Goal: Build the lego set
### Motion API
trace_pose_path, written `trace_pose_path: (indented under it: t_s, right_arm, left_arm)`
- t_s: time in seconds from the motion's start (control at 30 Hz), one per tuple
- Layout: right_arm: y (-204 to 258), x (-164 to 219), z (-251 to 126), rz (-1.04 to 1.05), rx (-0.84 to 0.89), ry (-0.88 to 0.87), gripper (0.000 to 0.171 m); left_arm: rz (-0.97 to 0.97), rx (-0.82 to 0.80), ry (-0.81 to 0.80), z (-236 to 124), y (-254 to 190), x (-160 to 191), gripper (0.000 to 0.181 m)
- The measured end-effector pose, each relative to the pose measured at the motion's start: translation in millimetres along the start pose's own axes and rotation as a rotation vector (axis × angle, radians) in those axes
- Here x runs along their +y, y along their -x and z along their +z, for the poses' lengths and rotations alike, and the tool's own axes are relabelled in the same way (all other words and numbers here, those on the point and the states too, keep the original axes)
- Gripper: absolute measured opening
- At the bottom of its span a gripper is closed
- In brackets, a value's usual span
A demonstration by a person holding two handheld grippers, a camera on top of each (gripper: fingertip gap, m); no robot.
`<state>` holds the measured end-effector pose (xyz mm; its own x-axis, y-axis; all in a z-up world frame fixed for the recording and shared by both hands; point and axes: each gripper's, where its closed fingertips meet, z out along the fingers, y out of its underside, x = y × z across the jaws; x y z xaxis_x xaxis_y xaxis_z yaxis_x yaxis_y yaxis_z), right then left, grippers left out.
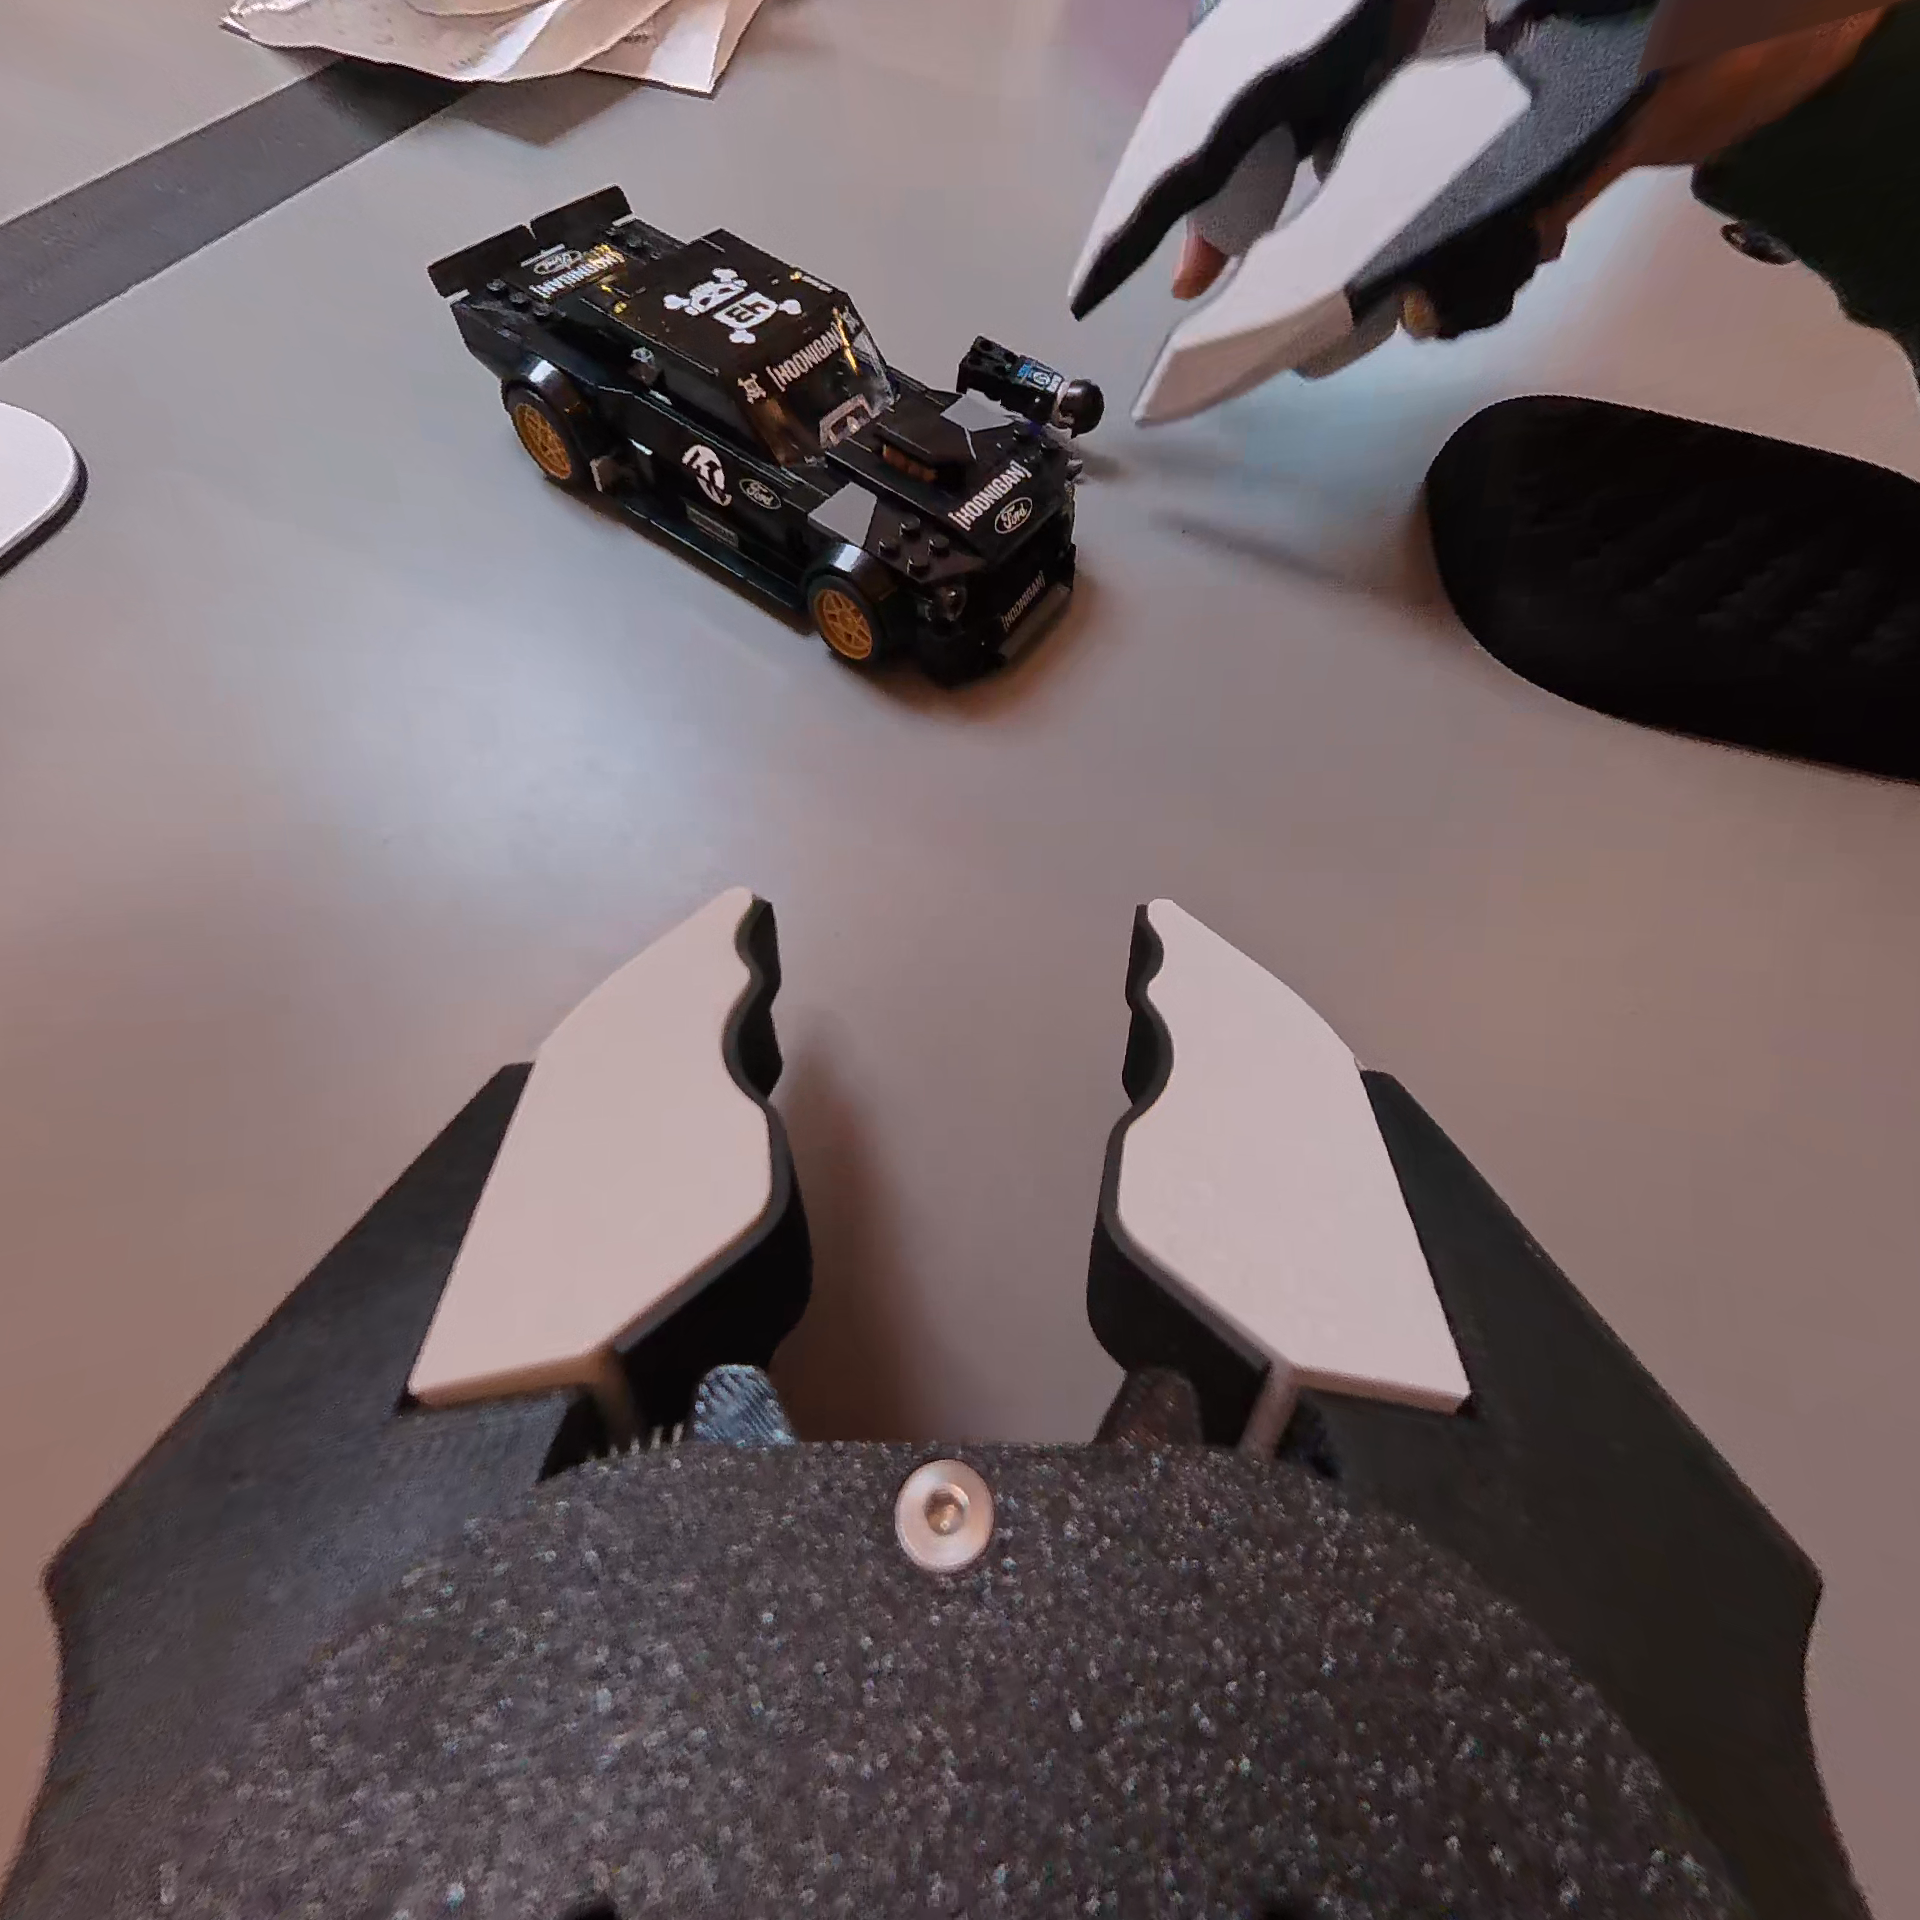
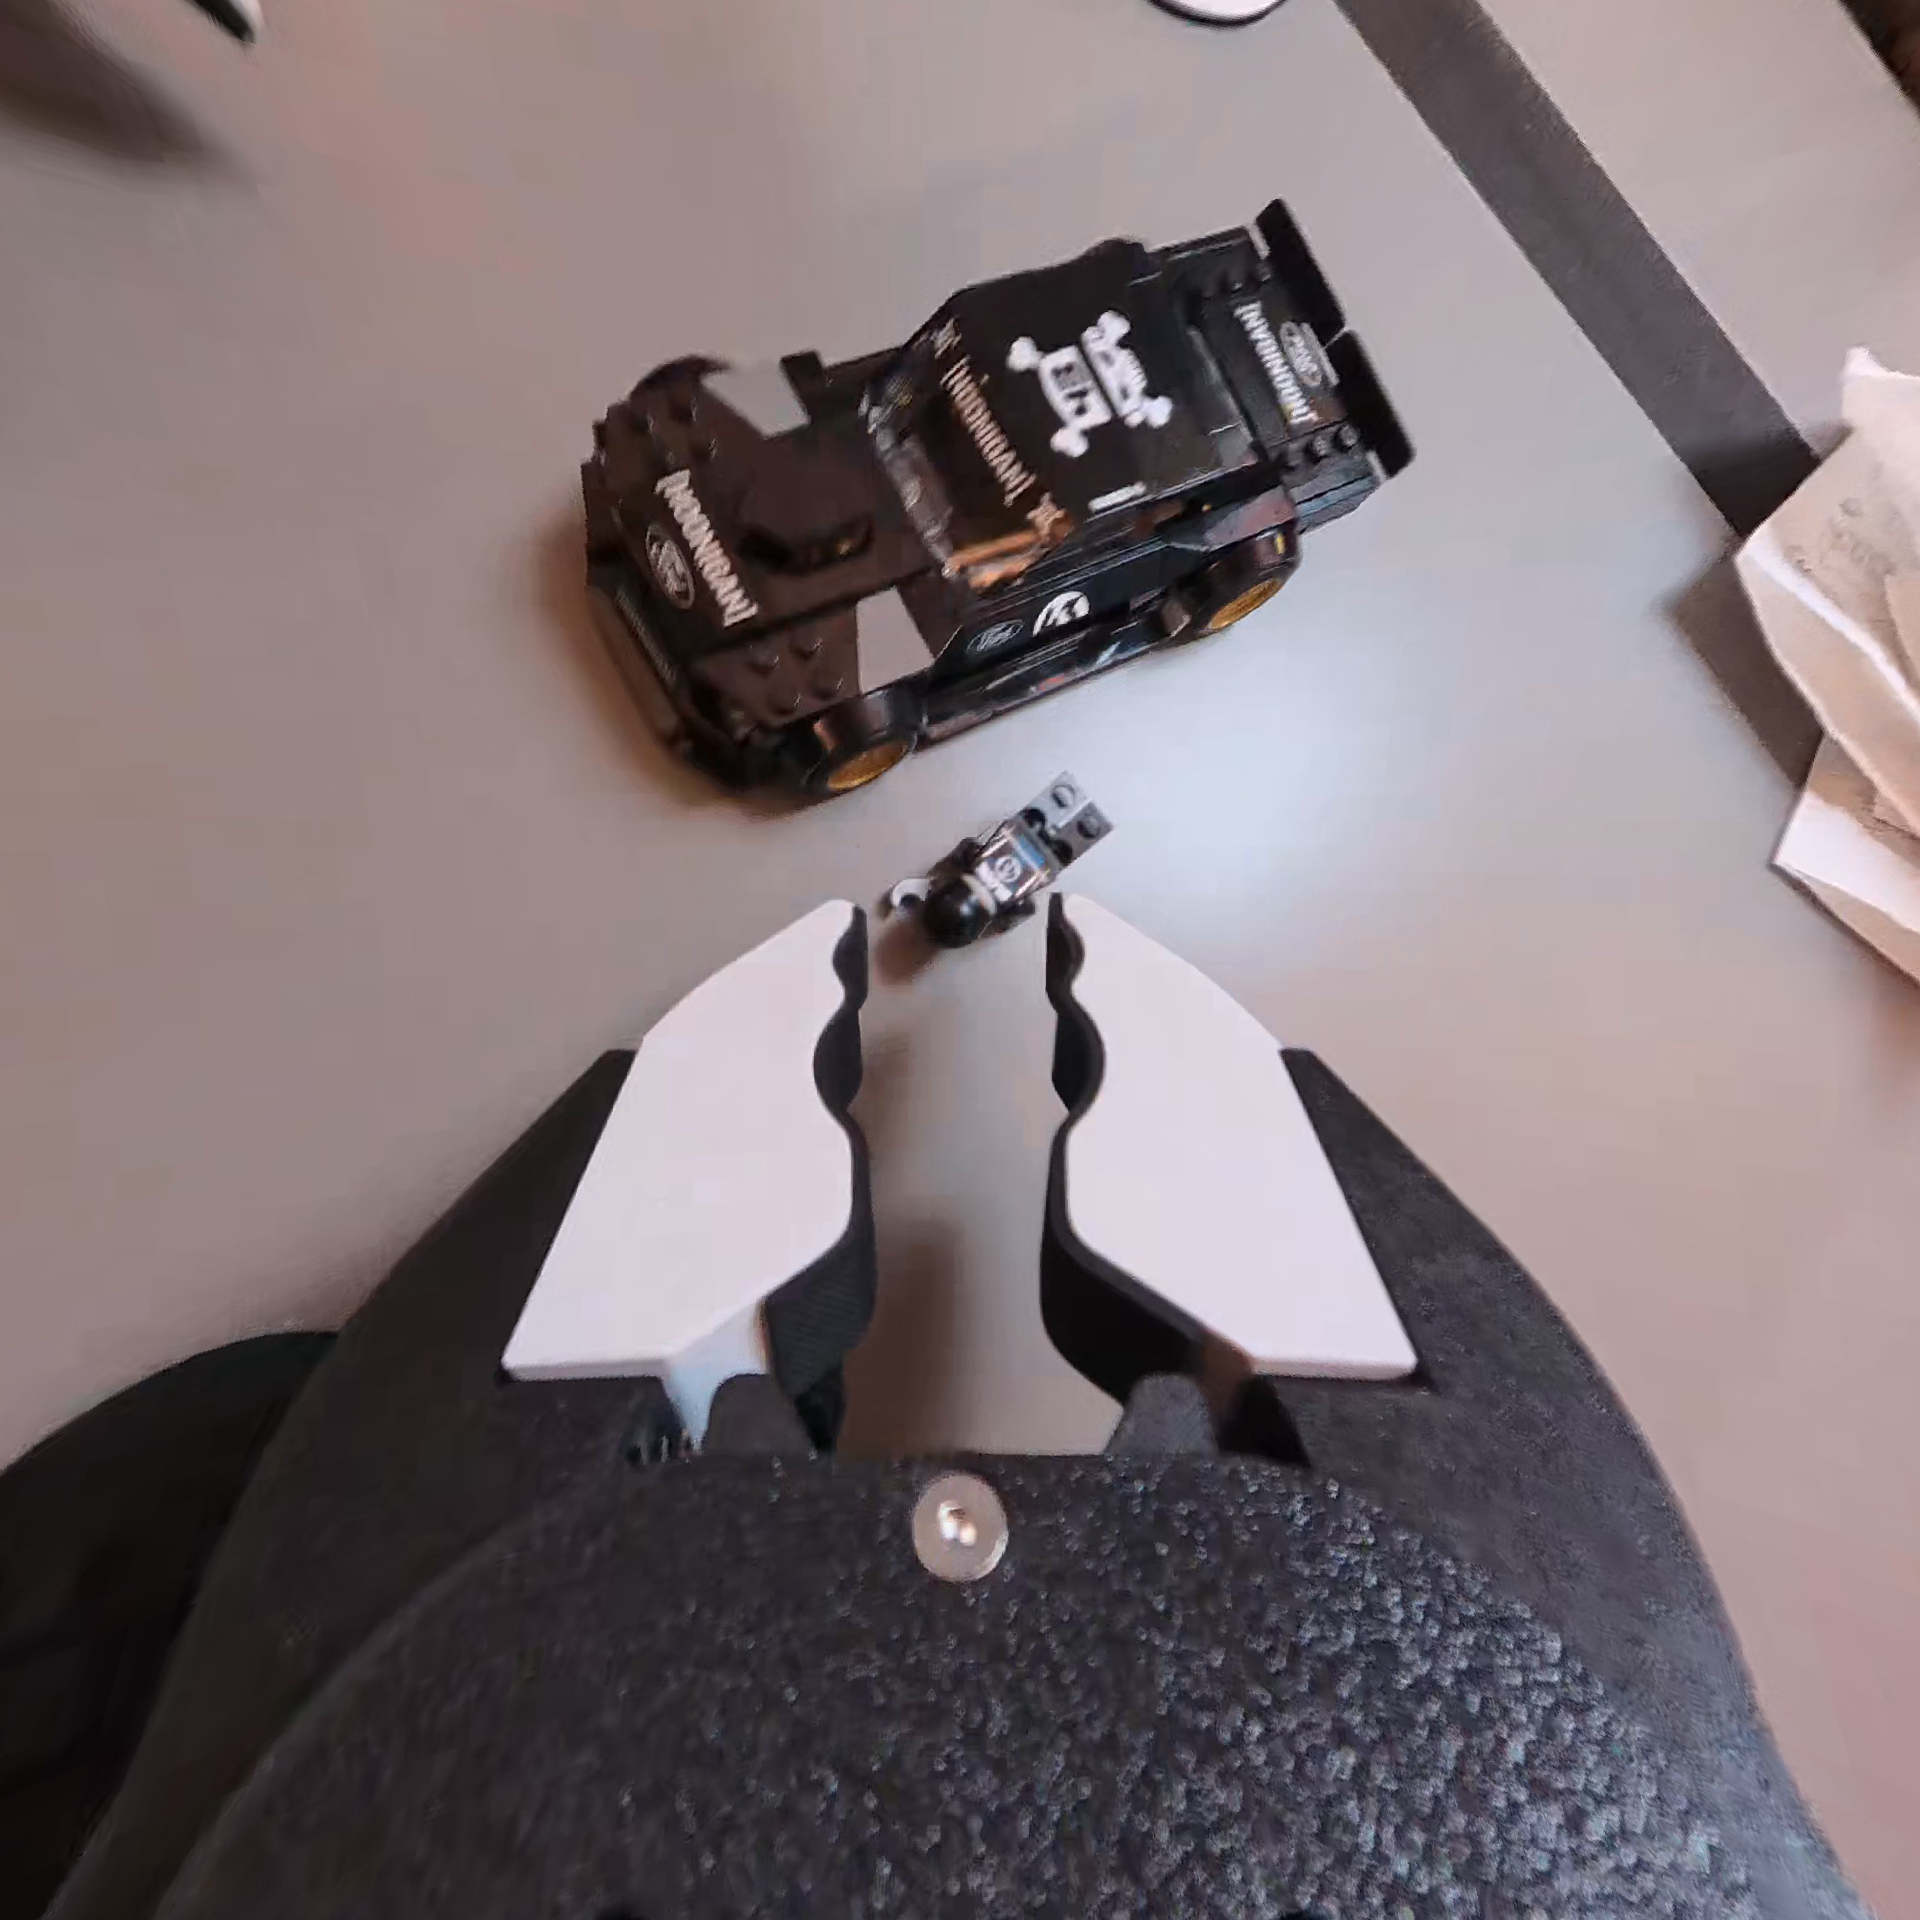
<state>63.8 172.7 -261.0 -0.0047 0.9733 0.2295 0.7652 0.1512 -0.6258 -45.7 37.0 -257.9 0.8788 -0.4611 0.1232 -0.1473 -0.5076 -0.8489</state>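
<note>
A built black lego car with gold wheels stands on the grey table; it also shows in the right wrist view. A small black minifigure lies on the table beside the car's front, just beyond my right gripper's fingertips, and no pad presses on it. It also shows in the left wrist view. My right gripper is open; it shows in the left wrist view close to the figure. My left gripper is open and empty, well short of the car.
A black oval pad lies to the right of the car. Crumpled white paper lies beyond the car, also in the right wrist view. A dark strip crosses the table. A white rounded object sits at the left edge. There is about 20 centimeters between the tips of the two grippers.
</note>
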Motion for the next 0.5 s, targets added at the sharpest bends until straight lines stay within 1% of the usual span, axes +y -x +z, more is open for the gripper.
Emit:
trace_pose_path:
  t_s: [0.1, 0.17, 0.2, 0.27, 0.4, 0.43, 0.5]
  right_arm:
    - [0, 5, 10, -0.020, 0.080, 0.026, 0.033]
    - [-8, 7, 14, -0.040, 0.152, 0.034, 0.025]
    - [-9, 7, 15, -0.048, 0.165, 0.028, 0.020]
    - [-12, 5, 14, -0.048, 0.188, 0.018, 0.014]
    - [-25, -1, 4, -0.022, 0.188, 0.030, 0.014]
    - [-31, -1, -1, 0.000, 0.172, 0.053, 0.014]
    - [-45, 4, -8, 0.069, 0.117, 0.171, 0.014]
  left_arm:
    - [0.002, 0.001, 0.002, 1, -1, 0, 0.064]
    - [0.008, -0.002, 0.001, 0, -1, 0, 0.064]
    - [0.010, -0.003, 0.000, 0, -1, 0, 0.064]
    - [0.012, -0.004, 0.000, 0, -1, 0, 0.064]
    - [0.009, 0.003, 0.003, 0, -2, 1, 0.064]
    - [0.009, 0.004, 0.004, 0, -2, 1, 0.064]
    - [0.010, 0.007, 0.007, 1, -2, 1, 0.064]
